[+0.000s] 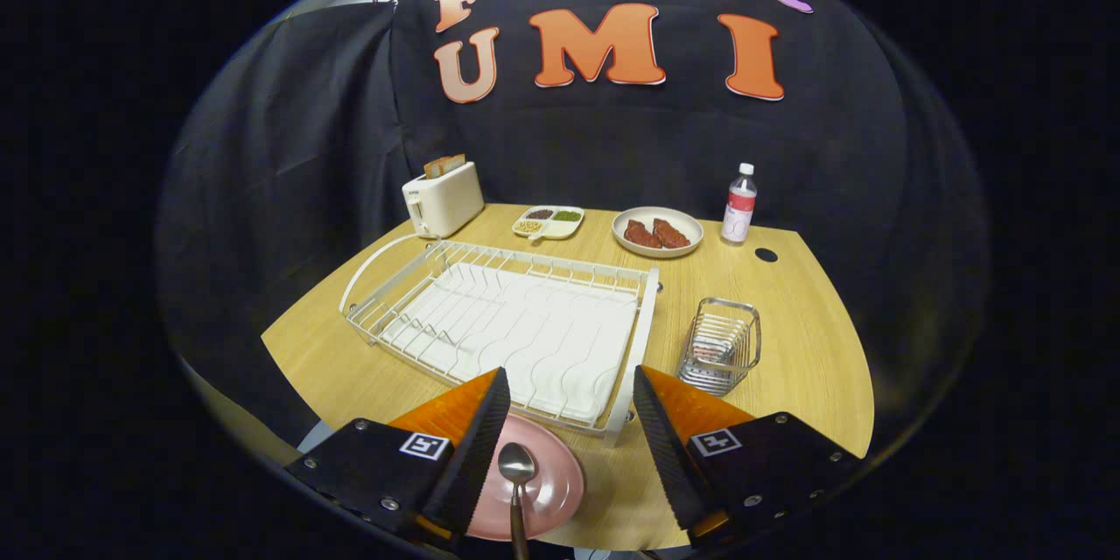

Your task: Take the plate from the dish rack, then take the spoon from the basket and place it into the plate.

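While the gripper [570, 420] hung over the pink plate [547, 490] on the table [805, 367] beside the emptied dish rack [507, 324], its jaws stood wide apart gripping nothing, the spoon [516, 481] lay on the plate between them, so only withdrawal seemed left.

- The gripper [569, 420] has two wedge-shaped fingers [477, 446] with sawtooth ridges along their inner faces.
- Each finger sits on a black block held by small silver screws.
- Each block carries a square black-and-white marker [425, 445].
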Motion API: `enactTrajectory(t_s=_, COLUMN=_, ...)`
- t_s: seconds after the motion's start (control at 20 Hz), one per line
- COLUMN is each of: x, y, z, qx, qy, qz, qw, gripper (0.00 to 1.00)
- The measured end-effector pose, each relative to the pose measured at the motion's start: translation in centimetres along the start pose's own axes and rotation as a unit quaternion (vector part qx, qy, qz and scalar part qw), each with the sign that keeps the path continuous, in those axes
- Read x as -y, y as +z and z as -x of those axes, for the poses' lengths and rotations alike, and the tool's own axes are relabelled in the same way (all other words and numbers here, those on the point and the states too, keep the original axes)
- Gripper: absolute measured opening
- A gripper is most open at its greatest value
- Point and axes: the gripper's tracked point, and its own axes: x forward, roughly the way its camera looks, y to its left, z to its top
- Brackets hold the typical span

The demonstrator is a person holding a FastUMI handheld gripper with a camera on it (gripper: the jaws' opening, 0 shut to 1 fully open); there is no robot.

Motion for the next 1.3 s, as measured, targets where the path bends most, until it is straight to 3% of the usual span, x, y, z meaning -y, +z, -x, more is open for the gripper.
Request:
enactTrajectory(t_s=0.35, x=2.3, y=8.2, z=2.1, qx=0.084, qy=-0.037, qz=-0.012, qw=0.996, gripper=0.92)
enactTrajectory(t_s=0.7, x=5.0, y=16.0, z=5.5, qx=0.178, qy=-0.087, qz=-0.012, qw=0.980, gripper=0.95)
enactTrajectory(t_s=1.3, x=6.7, y=20.5, z=7.6, qx=0.246, qy=-0.128, qz=-0.026, qw=0.960, gripper=0.95)
